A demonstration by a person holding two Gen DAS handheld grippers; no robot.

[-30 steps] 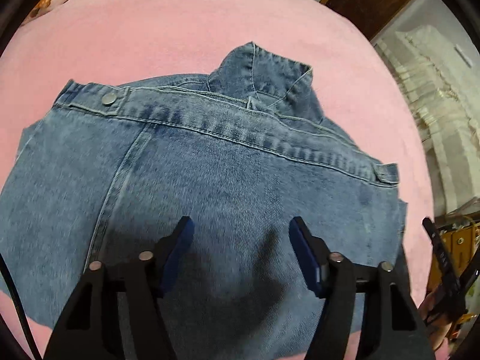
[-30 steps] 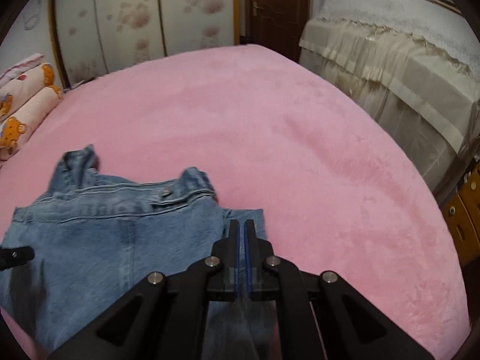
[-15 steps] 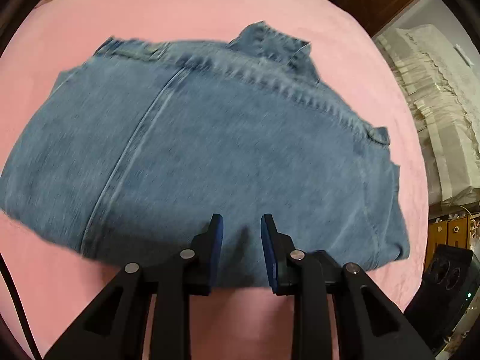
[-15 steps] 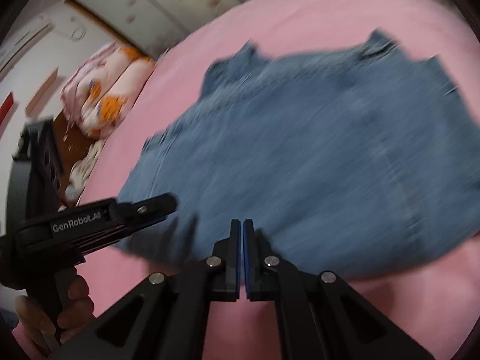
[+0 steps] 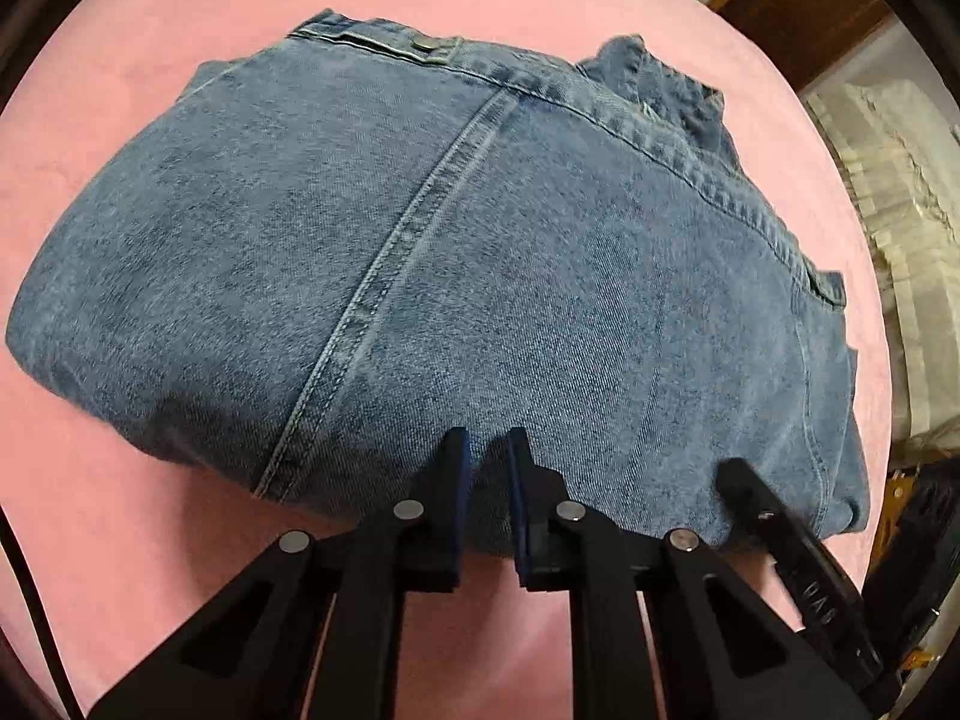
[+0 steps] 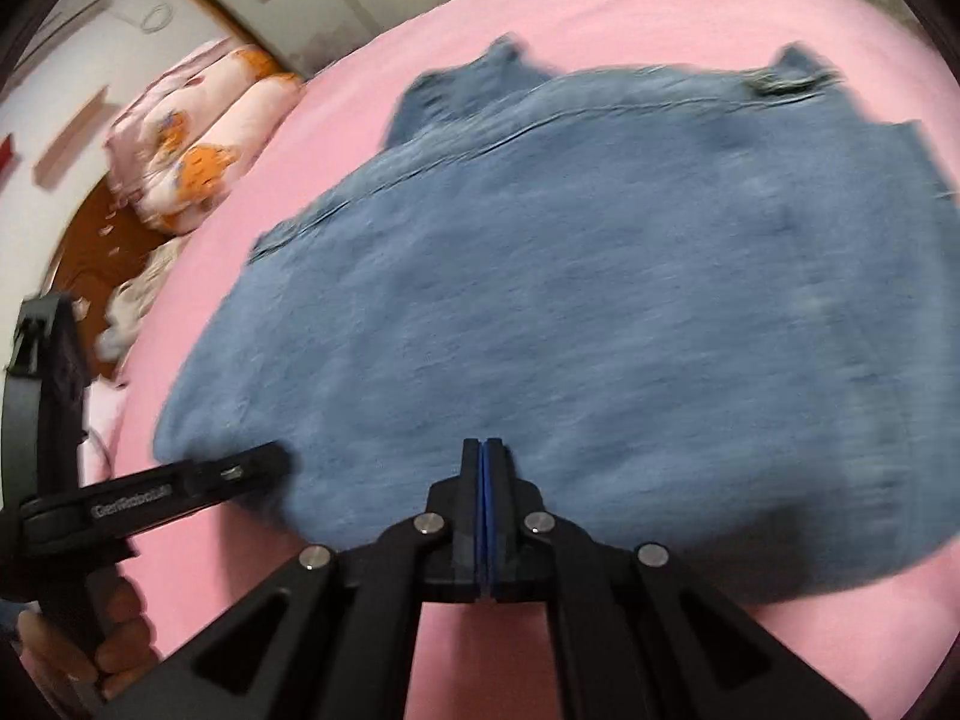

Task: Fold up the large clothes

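Our left gripper has just been closing on the folded denim jacket's near edge, pinching it. Our right gripper is fully closed, empty

The jacket lies folded on the bed. Both tongs stand at its near edge, the left tongs beside the right tongs. Pillows lie at the bed's far left.

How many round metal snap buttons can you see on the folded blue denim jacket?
1: a round metal snap button sits on the band along the far edge of the blue denim jacket, towards its left corner. Others may be hidden under the folds.
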